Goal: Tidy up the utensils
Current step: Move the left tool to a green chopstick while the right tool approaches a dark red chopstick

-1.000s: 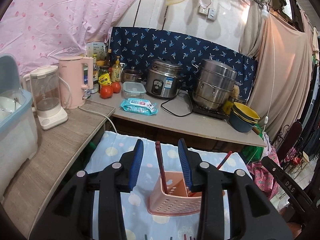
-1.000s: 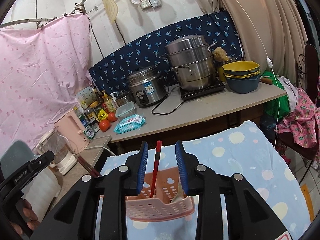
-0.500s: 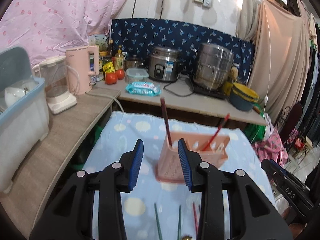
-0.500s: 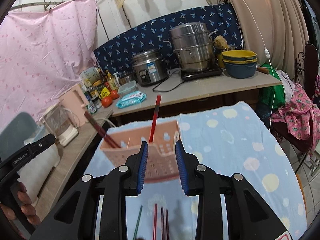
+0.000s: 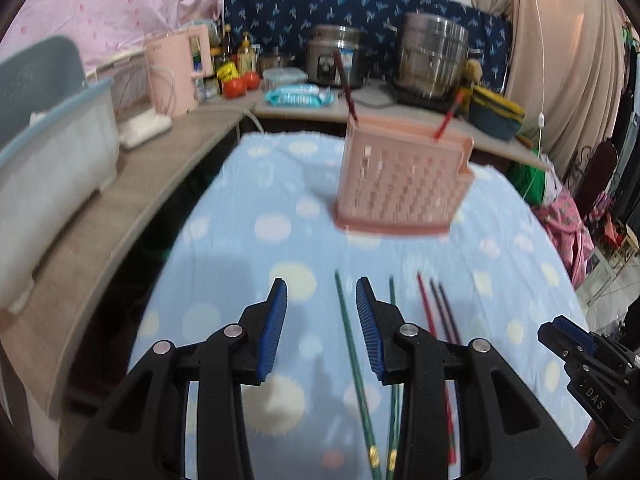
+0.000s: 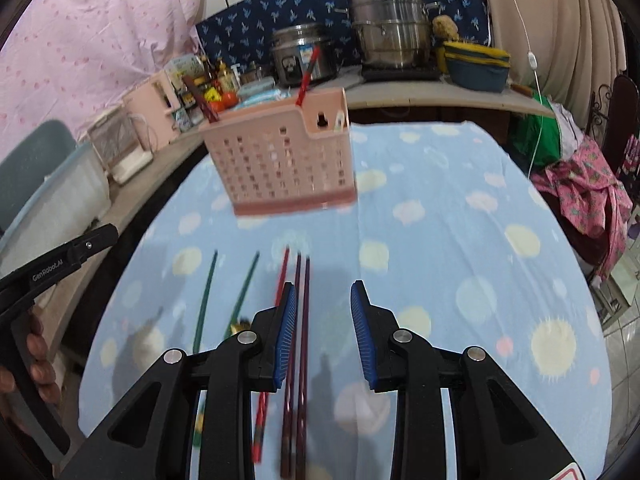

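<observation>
Roughly, then, as it stands:

Holder: a pink basket (image 5: 400, 184) stands upright on the dotted blue cloth (image 5: 248, 184), toward the far end, near the counter.

Already in: two red chopsticks poke out of the basket, one at each end (image 6: 306, 76); a small pale item sits in its end pocket, too blurred to name.

Left to do: five chopsticks lie loose on the cloth, well short of the basket: two green (image 5: 352, 344) on one side, one bright red (image 6: 280, 280) and two dark red (image 6: 302, 312) just beside it.

Left gripper (image 5: 321, 324): jaws spread, holding nothing; it hangs over the green pair, one green stick showing in the gap, not pinched.

Right gripper (image 6: 323, 328): jaws spread and empty; the dark red sticks run under its left finger, no contact that I can see.

Progress: my guess is under halfway, with two stowed and five waiting.

Next: each gripper looks lined up to pick from its own group, though neither has closed on anything.

Other: something small and gold lies by the green sticks' near ends; I cannot tell what.
</observation>
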Demonstrator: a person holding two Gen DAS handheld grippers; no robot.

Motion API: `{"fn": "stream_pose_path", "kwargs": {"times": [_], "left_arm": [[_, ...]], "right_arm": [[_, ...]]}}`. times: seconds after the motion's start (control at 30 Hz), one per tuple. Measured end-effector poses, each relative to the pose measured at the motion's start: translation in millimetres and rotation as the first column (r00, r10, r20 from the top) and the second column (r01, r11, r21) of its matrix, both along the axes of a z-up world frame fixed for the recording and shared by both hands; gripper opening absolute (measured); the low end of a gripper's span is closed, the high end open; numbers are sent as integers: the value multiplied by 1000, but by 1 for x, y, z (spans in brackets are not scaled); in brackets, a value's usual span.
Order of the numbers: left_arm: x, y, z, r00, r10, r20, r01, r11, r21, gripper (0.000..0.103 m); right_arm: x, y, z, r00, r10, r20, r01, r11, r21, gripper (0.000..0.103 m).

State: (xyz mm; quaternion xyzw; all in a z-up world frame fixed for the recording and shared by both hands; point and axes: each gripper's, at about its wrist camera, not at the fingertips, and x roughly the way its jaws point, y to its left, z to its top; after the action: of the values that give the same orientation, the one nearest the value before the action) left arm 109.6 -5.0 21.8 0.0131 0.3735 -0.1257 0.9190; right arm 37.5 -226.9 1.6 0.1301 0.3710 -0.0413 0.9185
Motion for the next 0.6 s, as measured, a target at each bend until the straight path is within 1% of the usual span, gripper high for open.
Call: {"fn": "stream_pose_path", "kwargs": {"times": [0.27, 0.5, 0.6], "left_arm": [[-33, 7, -40, 996, 1, -93, 2, 999, 33, 34], [-52, 10, -61, 989, -2, -145, 9, 999, 45, 34], [-58, 10, -66, 987, -5, -159, 12, 999, 46, 34]], "right_arm": [[-38, 14, -38, 995, 27, -98, -26, 1000, 16, 27], [-58, 32, -64, 984, 69, -163, -66, 998, 23, 23], [-63, 38, -70, 981, 85, -174, -83, 996, 21, 19]]}}
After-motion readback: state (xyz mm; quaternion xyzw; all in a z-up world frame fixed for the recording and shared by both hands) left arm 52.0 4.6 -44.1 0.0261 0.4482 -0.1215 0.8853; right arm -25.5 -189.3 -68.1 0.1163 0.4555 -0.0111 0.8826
